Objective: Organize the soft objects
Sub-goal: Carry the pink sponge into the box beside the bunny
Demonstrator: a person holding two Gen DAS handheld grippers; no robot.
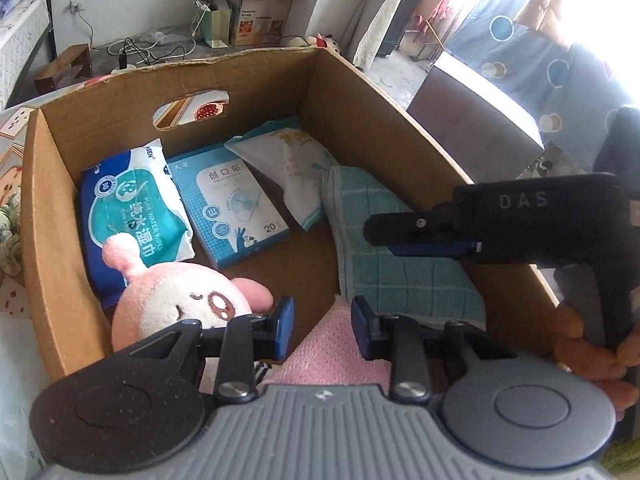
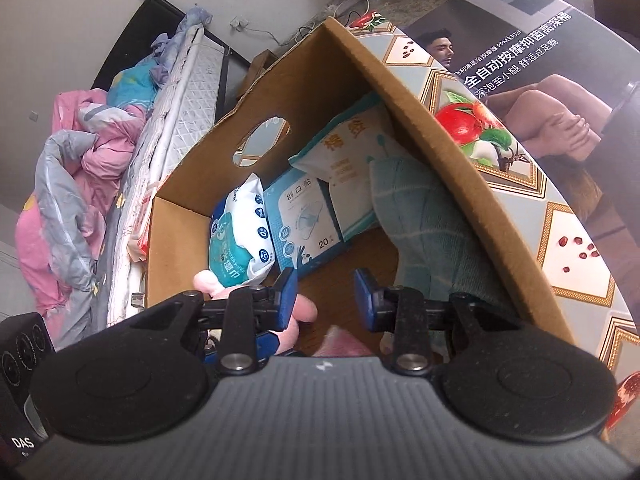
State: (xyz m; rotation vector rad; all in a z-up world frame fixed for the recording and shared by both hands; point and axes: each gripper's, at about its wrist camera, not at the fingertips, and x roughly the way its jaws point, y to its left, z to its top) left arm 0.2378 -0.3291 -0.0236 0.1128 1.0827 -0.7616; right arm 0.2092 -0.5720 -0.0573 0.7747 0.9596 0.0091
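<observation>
Cardboard box (image 1: 368, 128), packing stage: we log wet wipes (image 1: 136, 204), plaster box (image 1: 232, 204), cotton pack (image 1: 296, 168), teal towel (image 1: 384, 252), pink plush (image 1: 180, 300), pink cloth (image 1: 332, 356) inside; left gripper (image 1: 322, 328) and right gripper (image 2: 326, 300) spread, empty; next likely fetching another soft item.

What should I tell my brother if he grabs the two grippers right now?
Left gripper: open, holding nothing, over the near end of the cardboard box.
Right gripper: open, holding nothing, over the box too.
In the box: wet wipes pack, plaster box, white pouch, teal towel, pink plush toy, pink cloth.
Done: all of those are in.
Left: cannot tell; no other soft things show within reach.
</observation>
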